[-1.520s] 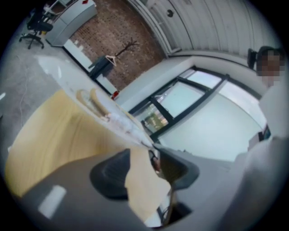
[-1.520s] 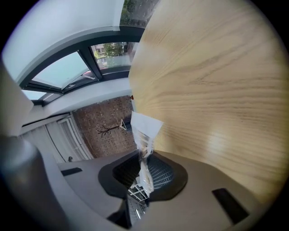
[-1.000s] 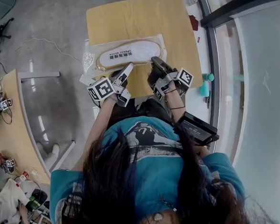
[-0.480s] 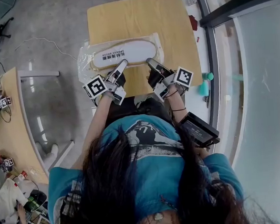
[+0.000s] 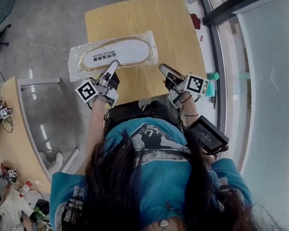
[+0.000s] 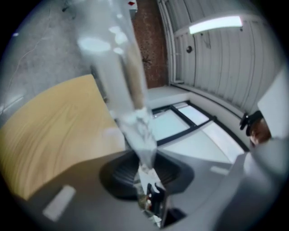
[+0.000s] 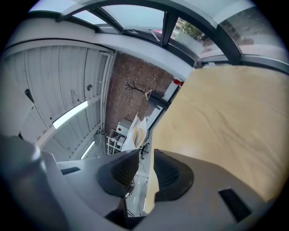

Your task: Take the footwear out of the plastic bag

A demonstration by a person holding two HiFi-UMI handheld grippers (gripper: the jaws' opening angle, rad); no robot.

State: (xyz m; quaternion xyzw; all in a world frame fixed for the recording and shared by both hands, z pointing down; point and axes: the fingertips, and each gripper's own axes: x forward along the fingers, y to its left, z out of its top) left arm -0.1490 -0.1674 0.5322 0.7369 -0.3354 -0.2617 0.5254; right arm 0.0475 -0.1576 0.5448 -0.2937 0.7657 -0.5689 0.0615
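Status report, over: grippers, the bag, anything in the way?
Left gripper just closed, pinching plastic bag edge. Right gripper just opened, empty, off the bag. Insole inside bag, not out yet. Nothing blocking.

There is one wooden table (image 5: 142, 19) and one plastic bag (image 5: 76, 63) with one white slipper (image 5: 120, 52), perhaps a second beneath; two grippers: left gripper (image 5: 112, 66), right gripper (image 5: 165, 69).

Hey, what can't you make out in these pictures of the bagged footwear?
Print on the footwear: head view, too small to read.
Open end of the plastic bag: head view, too small; left gripper view, motion blur.
Any second footwear piece: head view, covered by the top one.
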